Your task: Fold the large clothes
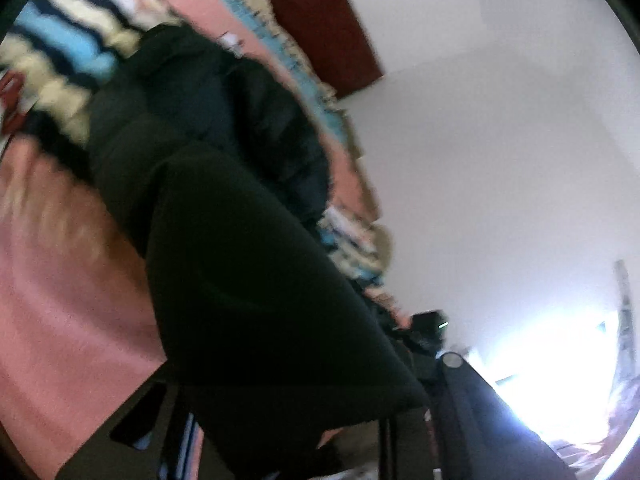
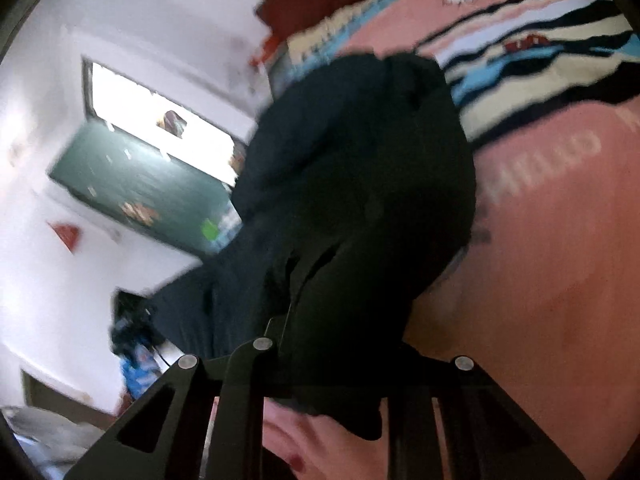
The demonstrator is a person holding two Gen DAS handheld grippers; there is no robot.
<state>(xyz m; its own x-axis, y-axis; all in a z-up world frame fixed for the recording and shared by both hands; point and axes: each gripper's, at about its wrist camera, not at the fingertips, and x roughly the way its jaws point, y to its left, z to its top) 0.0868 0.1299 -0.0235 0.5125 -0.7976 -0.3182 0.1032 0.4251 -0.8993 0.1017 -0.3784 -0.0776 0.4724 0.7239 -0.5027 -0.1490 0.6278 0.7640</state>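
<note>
While both frames blur with motion, a dark garment fills the middle of each.

Garment: a large black piece of clothing [image 1: 248,264], lifted at its near edge and trailing back across the bed; the far part lies bunched on the blanket.

Left gripper: the left gripper [image 1: 304,420] sits at the bottom of its own view, its jaws pressed close together on a fold of the black cloth, which rises taut from between them.

Right gripper: the right gripper [image 2: 340,396] has its jaws drawn nearly together, pinching the near edge of the same garment [image 2: 360,208], which hangs over the black linkage.

Bed: a pink blanket [image 1: 60,320] with pale lettering and a striped band of cream, blue and black [image 2: 540,60] lies under the clothing.

Room: white wall [image 1: 500,140], a dark red headboard [image 1: 320,20] behind the bed, a bright window [image 2: 160,120] above a green board [image 2: 140,184].
</note>
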